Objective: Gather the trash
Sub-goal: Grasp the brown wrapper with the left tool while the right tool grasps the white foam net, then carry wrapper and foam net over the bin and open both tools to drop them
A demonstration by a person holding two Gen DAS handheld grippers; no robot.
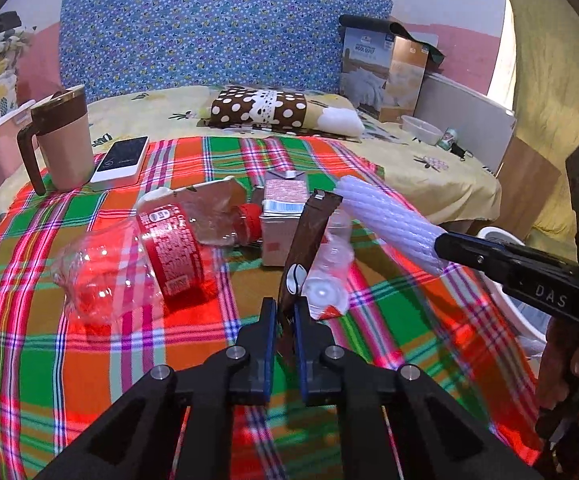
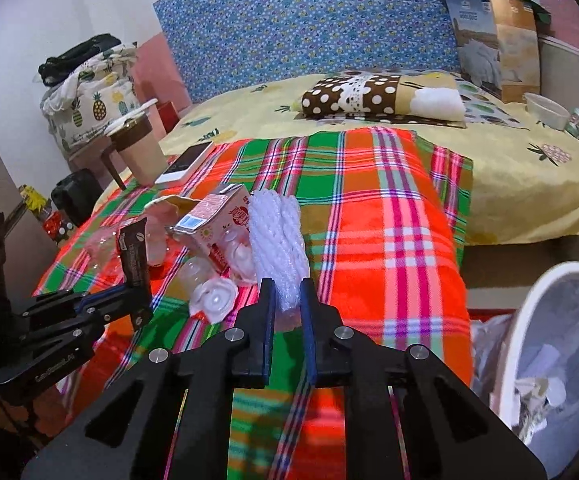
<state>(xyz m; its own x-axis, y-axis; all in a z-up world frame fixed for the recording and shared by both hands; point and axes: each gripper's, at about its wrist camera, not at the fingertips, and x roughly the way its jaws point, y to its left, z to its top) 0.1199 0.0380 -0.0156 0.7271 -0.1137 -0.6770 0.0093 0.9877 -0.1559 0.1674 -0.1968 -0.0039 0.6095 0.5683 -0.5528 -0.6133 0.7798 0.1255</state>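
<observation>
My left gripper [image 1: 285,306] is shut on a brown coffee sachet [image 1: 309,240] and holds it upright over the plaid cloth; it also shows in the right wrist view [image 2: 133,252]. My right gripper [image 2: 287,290] is shut on a white foam fruit net [image 2: 275,232], seen from the left wrist view [image 1: 389,220] lifted above the cloth. On the cloth lie a crushed clear bottle with a red label [image 1: 145,264], a pink drink carton [image 1: 283,216] and clear plastic cups [image 1: 327,280].
A white bin [image 2: 549,360] lined with a clear bag stands right of the bed. A mug [image 1: 67,140] and a phone [image 1: 123,162] sit at the cloth's far left. A pillow [image 1: 265,110], a box [image 1: 385,72] and a bowl [image 1: 421,128] lie farther back.
</observation>
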